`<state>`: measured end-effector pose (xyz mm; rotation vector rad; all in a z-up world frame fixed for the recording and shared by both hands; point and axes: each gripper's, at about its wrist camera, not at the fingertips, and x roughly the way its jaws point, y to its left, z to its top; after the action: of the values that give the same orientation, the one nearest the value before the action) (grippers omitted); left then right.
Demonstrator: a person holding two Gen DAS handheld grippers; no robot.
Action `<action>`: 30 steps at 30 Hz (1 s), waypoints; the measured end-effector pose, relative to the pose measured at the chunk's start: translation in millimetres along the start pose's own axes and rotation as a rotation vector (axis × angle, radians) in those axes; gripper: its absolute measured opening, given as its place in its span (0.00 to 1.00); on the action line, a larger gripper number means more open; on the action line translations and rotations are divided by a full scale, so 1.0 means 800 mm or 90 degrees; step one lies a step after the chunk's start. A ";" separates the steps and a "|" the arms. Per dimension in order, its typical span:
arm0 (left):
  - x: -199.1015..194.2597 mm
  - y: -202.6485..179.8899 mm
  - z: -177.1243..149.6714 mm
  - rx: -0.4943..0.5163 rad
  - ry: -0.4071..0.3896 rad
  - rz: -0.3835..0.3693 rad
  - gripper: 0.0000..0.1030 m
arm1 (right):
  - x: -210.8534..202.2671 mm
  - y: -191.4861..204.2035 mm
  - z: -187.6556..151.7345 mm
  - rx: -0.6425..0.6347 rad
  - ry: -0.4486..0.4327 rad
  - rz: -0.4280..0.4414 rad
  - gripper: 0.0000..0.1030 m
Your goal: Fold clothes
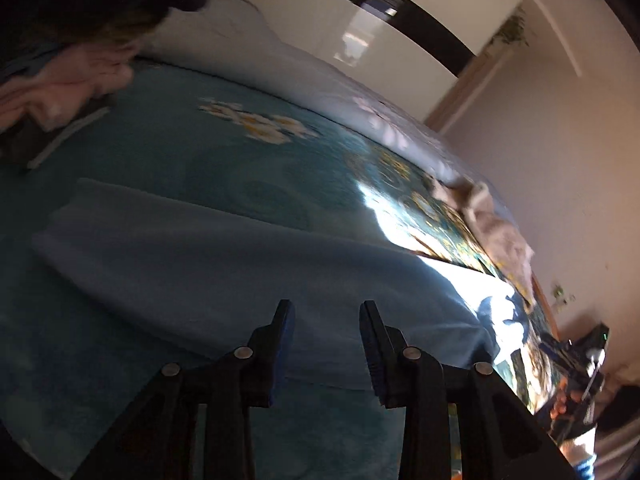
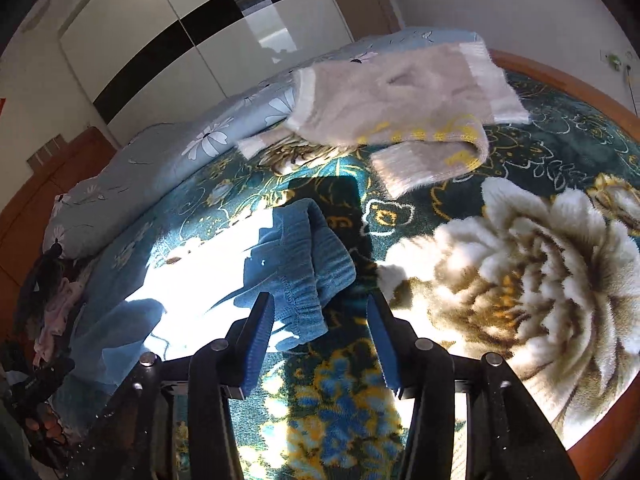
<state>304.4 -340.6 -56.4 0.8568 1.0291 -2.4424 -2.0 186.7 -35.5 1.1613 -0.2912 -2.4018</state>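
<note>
the left gripper (image 1: 327, 320) hung with its jaws apart and nothing between them, poised over a pale blue garment (image 1: 224, 264) that lay spread flat on the teal floral blanket (image 1: 224, 148). the cloth ran from just under the fingertips away to the left and ahead, its far edge lying as a long fold. further ahead and to the left of that claw sat a heap of pink and dark clothes (image 1: 68, 92), blurred, and off to the right, near the bed's edge, a beige sweater (image 1: 500, 232) lay crumpled. at the far right the other gripper (image 1: 580, 364) showed small, with a hand (image 1: 568, 404) under it.

the right gripper (image 2: 320, 312) was likewise spread wide and empty. just ahead of it, closer to its left finger (image 2: 260, 320), the ribbed blue waistband end of the garment (image 2: 304, 264) lay bunched on the blanket (image 2: 520, 168), partly in hard sunlight; whether the finger touched the cloth could not be told. well ahead of this claw the beige sweater (image 2: 400, 100), with white cuffs and a yellow pattern, lay loosely folded. to its right a large cream flower (image 2: 520, 272) was woven into the blanket. beyond, a light blue daisy-print duvet (image 2: 180, 148) was rolled along the far side, before a white and black wardrobe (image 2: 180, 28)
</note>
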 end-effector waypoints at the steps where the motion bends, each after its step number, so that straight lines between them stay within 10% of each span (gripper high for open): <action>1: -0.008 0.035 0.009 -0.053 -0.020 0.023 0.42 | 0.002 0.004 -0.004 0.003 -0.001 -0.003 0.48; 7: -0.008 0.150 0.022 -0.252 -0.031 0.042 0.46 | 0.017 0.031 -0.017 0.027 0.000 0.003 0.48; 14: 0.026 0.157 0.031 -0.287 -0.044 -0.011 0.40 | 0.007 0.059 -0.018 0.018 -0.004 0.011 0.48; 16: 0.030 0.160 0.036 -0.301 -0.045 -0.017 0.07 | 0.002 0.061 -0.022 0.023 -0.001 0.013 0.48; 30: 0.017 0.150 0.069 -0.254 -0.069 -0.026 0.06 | 0.026 0.229 -0.083 -0.203 0.111 0.192 0.48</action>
<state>335.3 -463.4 -97.2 0.5680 1.4362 -2.1732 95.0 17.2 -22.4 1.0827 -0.0215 -1.9843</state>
